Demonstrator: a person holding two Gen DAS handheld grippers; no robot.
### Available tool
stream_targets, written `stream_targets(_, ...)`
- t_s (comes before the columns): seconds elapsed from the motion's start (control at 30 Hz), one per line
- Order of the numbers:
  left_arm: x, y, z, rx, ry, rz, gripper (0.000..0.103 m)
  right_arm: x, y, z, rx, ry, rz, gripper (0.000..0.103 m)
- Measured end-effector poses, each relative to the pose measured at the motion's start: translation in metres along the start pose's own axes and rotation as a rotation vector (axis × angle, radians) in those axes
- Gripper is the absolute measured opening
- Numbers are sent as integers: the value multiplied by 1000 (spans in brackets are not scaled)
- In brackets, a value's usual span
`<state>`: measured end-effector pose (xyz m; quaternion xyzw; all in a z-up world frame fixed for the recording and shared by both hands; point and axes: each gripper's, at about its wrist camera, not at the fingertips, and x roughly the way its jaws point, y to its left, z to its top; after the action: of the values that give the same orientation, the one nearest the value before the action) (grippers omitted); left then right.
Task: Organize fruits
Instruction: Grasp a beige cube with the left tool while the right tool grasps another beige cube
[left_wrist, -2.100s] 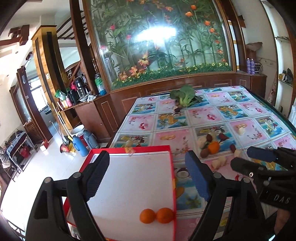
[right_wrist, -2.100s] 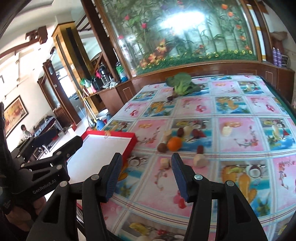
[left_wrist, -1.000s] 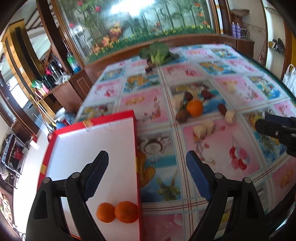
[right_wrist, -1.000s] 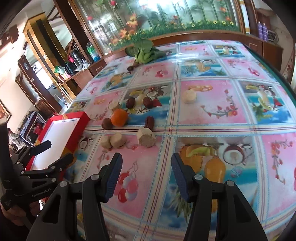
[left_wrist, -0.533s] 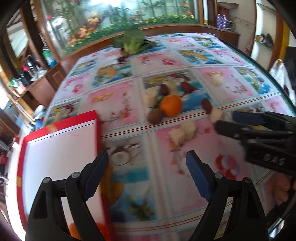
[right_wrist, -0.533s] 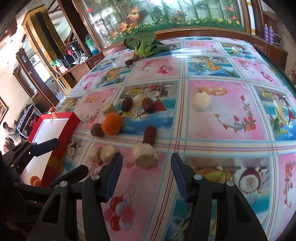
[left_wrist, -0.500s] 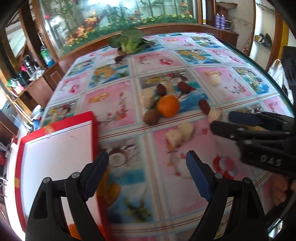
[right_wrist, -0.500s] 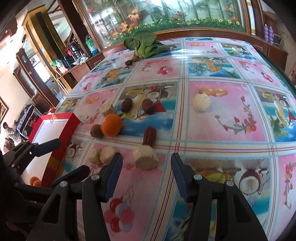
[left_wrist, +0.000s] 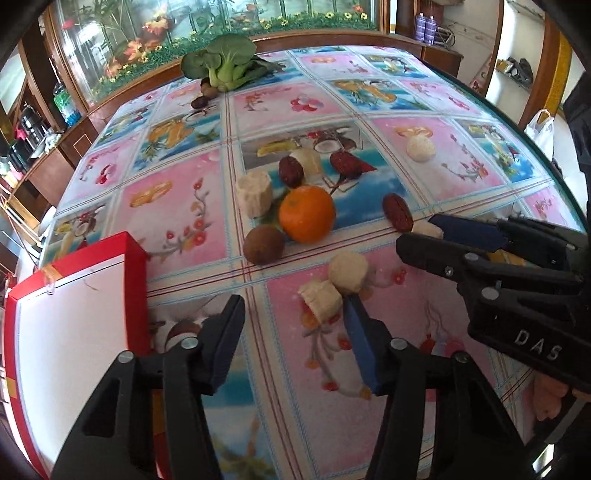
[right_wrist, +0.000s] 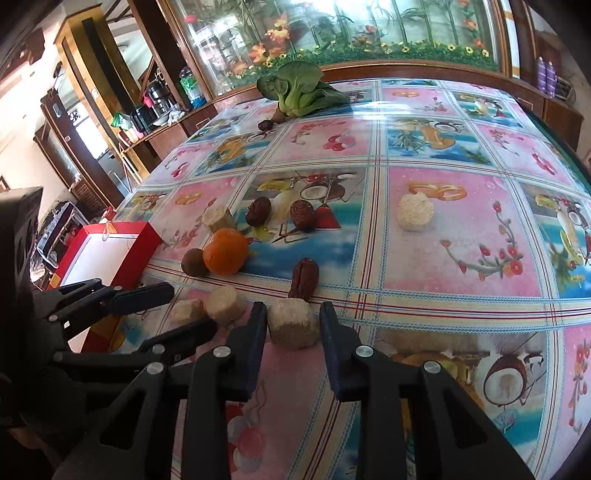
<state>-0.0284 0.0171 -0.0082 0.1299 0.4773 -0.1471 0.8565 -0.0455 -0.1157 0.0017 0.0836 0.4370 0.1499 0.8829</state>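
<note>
An orange (left_wrist: 307, 213) lies on the patterned tablecloth beside a brown kiwi (left_wrist: 264, 244), red dates (left_wrist: 291, 171) and several pale cut fruit chunks (left_wrist: 348, 272). My left gripper (left_wrist: 295, 306) is open, low over the table, with two pale chunks just ahead of its right finger. My right gripper (right_wrist: 293, 314) is open with its jaws on either side of a pale chunk (right_wrist: 292, 322), not closed on it. A date (right_wrist: 304, 277) lies just beyond that chunk. The orange (right_wrist: 225, 251) and kiwi (right_wrist: 195, 262) show left of it. The right gripper also shows in the left wrist view (left_wrist: 421, 236).
A red-rimmed white tray (left_wrist: 66, 317) sits at the table's left edge. A bok choy (left_wrist: 221, 62) lies at the far end with small dark fruits beside it. Another pale chunk (right_wrist: 415, 211) lies to the right. A wooden counter and glass wall stand behind.
Both grippers have moved forward and down toward the fruit cluster. The right gripper now straddles a pale chunk. The tray has slid to the left edge of the left view.
</note>
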Motion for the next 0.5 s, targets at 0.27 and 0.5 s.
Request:
stream_targets(0.27,3,0,4,-21,-9,-64,36,-1,-4,-1,27,-10,14,28)
stream_targets(0.5,-2,1,-2,-48,-32,-82,23,-4,0,-4,13,-26,15,28)
